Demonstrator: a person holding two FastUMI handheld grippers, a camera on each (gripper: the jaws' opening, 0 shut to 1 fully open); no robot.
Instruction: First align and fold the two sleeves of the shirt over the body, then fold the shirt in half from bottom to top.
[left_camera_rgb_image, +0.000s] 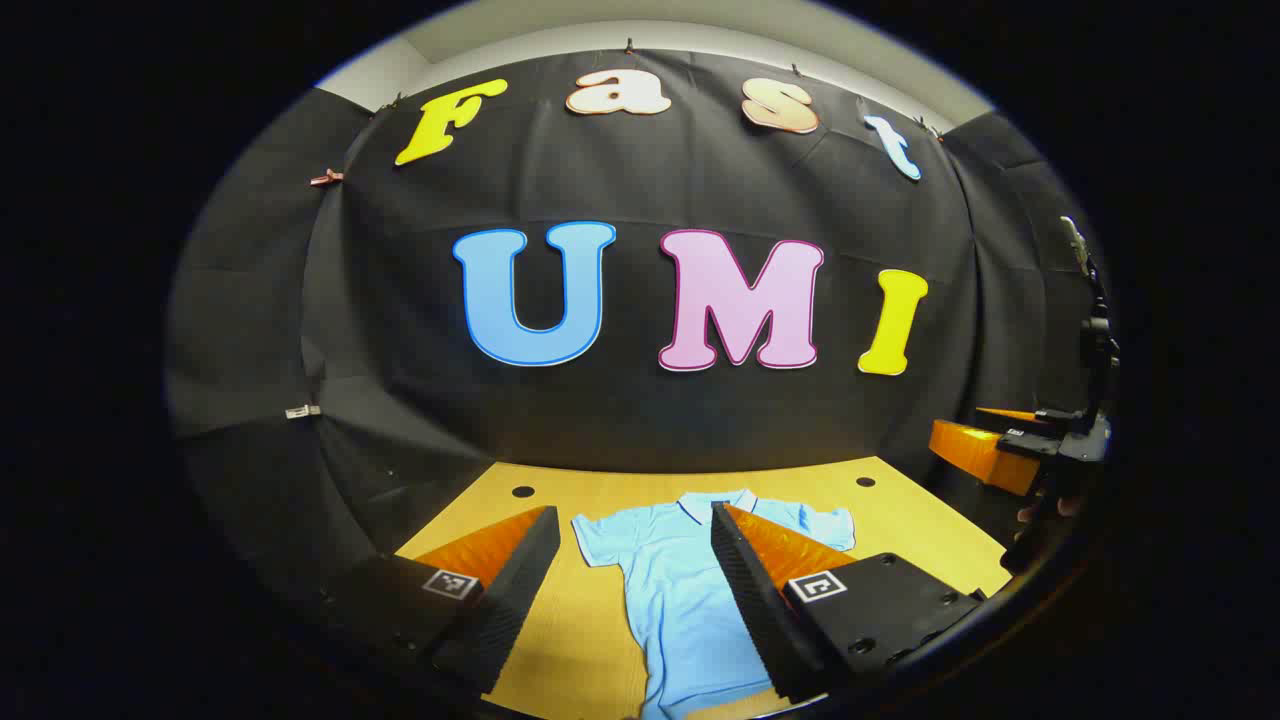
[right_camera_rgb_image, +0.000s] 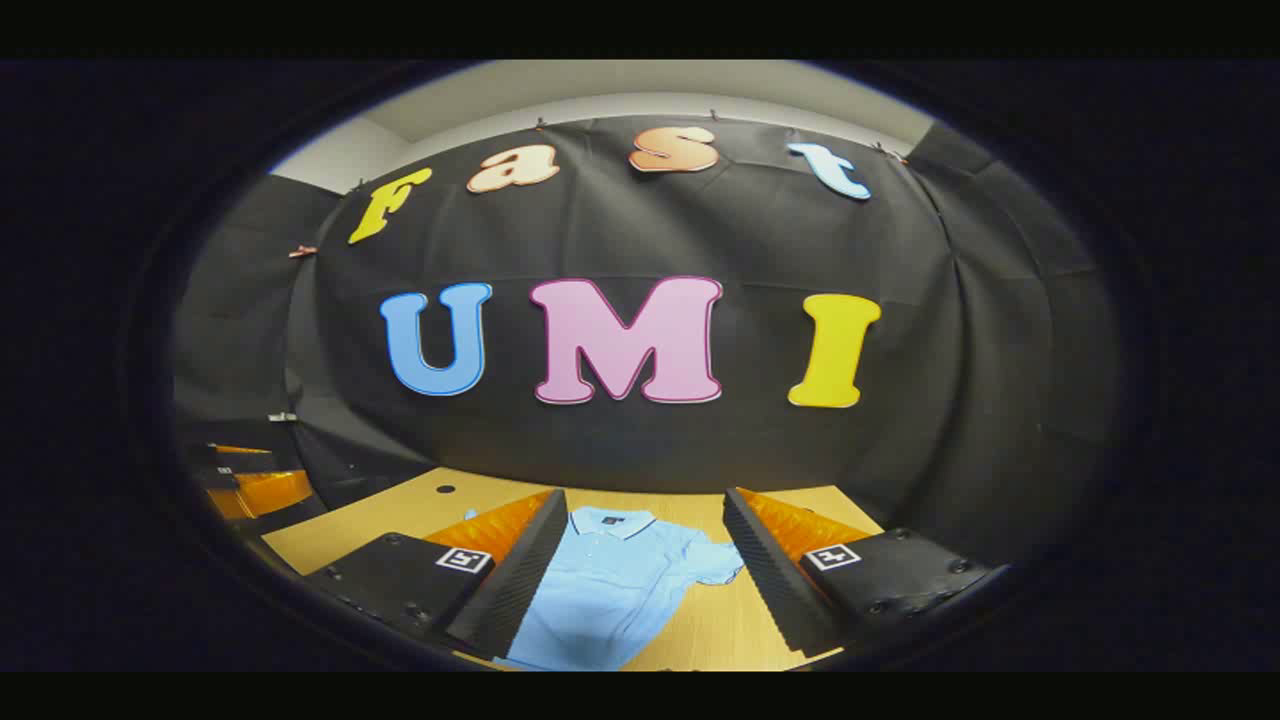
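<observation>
The shirt (left_camera_rgb_image: 680, 590) lies flat on the table (left_camera_rgb_image: 900, 510), collar toward the wall, hem toward the near edge, front up. In the left gripper view both short sleeves spread out to the sides — neither is folded over the body, and the hem has not been brought up. So, as I judge it, nothing of the task is done: both sleeve folds and the bottom-to-top fold are all left.

The left gripper (left_camera_rgb_image: 635, 590) is held above the near part of the shirt, its fingers wide apart and holding nothing; the cloth shows between them. The right gripper (right_camera_rgb_image: 645, 580) is likewise spread wide and empty, held over the shirt's collar and one sleeve (right_camera_rgb_image: 715, 565), not touching the cloth as far as I can tell. In the left gripper view the right gripper also appears off to the side, well apart from the shirt — high off the table.

The likely first step is a sleeve.
</observation>
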